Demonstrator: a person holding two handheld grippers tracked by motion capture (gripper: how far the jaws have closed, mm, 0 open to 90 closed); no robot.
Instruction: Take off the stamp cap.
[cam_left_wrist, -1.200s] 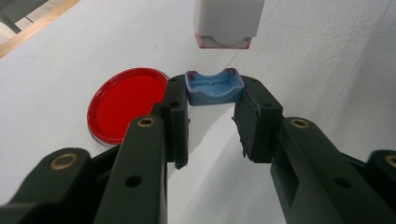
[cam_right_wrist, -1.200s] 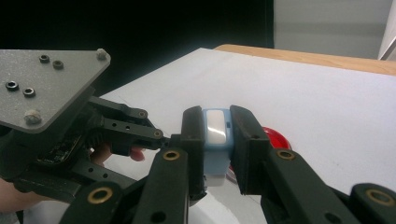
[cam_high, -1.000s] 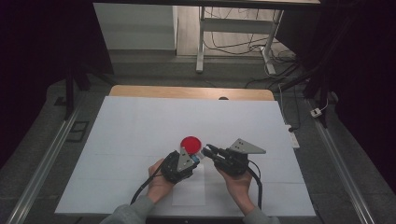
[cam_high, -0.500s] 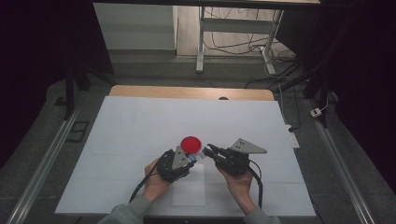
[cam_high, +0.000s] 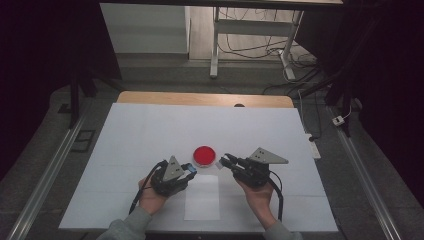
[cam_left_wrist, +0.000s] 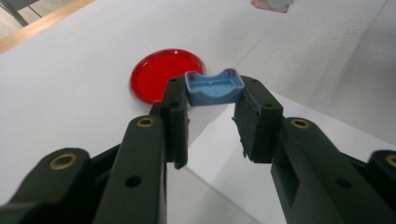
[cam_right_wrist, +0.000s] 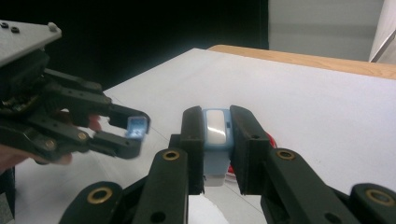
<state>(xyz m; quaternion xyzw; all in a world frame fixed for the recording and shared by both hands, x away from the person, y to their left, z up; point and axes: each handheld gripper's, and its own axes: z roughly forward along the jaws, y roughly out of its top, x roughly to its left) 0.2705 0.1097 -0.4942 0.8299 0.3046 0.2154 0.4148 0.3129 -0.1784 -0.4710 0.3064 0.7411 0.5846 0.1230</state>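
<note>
My left gripper (cam_high: 190, 170) is shut on a small blue cap (cam_high: 188, 167), a shallow tray-shaped piece (cam_left_wrist: 214, 87) pinched at its jaw tips (cam_left_wrist: 212, 100). My right gripper (cam_high: 225, 160) is shut on a light blue block with a white top (cam_right_wrist: 215, 135), which sits upright between its jaws (cam_right_wrist: 217, 128). A gap of table separates the two grippers, and their tips point toward each other. A red round lid (cam_high: 204, 155) lies flat on the table just beyond that gap, and it appears past the cap (cam_left_wrist: 166, 74). From the right gripper view, the left gripper (cam_right_wrist: 133, 133) hovers at the left with the cap (cam_right_wrist: 137, 127).
The white tabletop (cam_high: 150, 130) spreads wide on all sides, with a wooden edge (cam_high: 200, 98) at the back. A white paper sheet (cam_high: 202, 197) lies between the person's hands near the front edge. Cables trail from both grippers toward the person.
The left gripper has pulled back to the left, away from the right gripper, with the blue cap in its jaws. The right gripper has stayed in place.
</note>
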